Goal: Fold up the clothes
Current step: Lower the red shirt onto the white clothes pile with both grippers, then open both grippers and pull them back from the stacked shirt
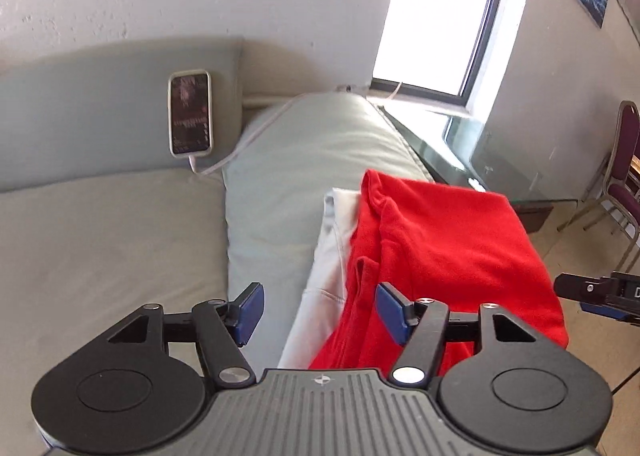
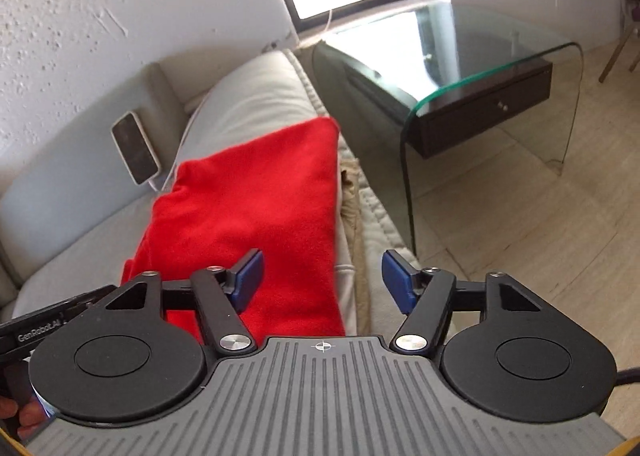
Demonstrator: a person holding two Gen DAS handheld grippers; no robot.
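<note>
Left wrist view: the left gripper hangs with its jaws spread wide and nothing between the blue pads, above the folded bright red fleece garment. That garment lies on a folded white garment, both draped over the pale grey-green sofa armrest. A white-cased smartphone leans on the back cushion, its white cable trailing down. Over in the right wrist view, the right gripper is likewise wide open and empty above the red fleece, near a curved glass side table.
</note>
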